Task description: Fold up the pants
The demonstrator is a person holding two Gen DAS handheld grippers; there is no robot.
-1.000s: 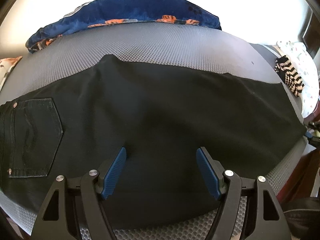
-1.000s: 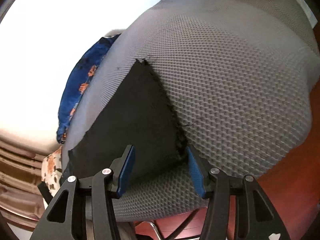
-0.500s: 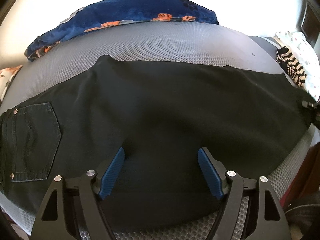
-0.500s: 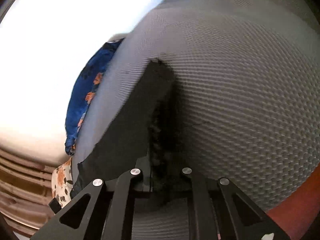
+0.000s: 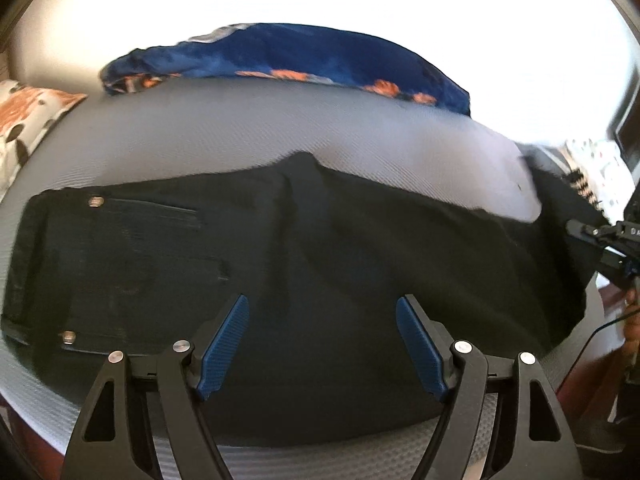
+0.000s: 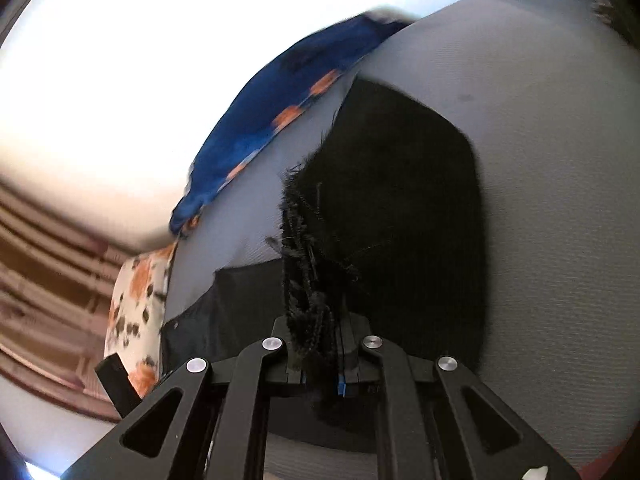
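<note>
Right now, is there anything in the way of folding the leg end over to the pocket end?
Nothing visible is in the way. The right gripper is shut on the frayed hem of the black pants. The cloth between there and the back pocket lies bare. The left gripper hovers open above it.

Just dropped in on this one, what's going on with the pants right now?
A person is folding black pants spread on a grey textured mat. The right gripper has just closed on the frayed leg hem and holds that end lifted off the mat, the start of a fold. The left gripper hovers open above the middle of the pants, gripping nothing. The back pocket end lies flat. A blue patterned cloth lies along the mat's far edge.
</note>
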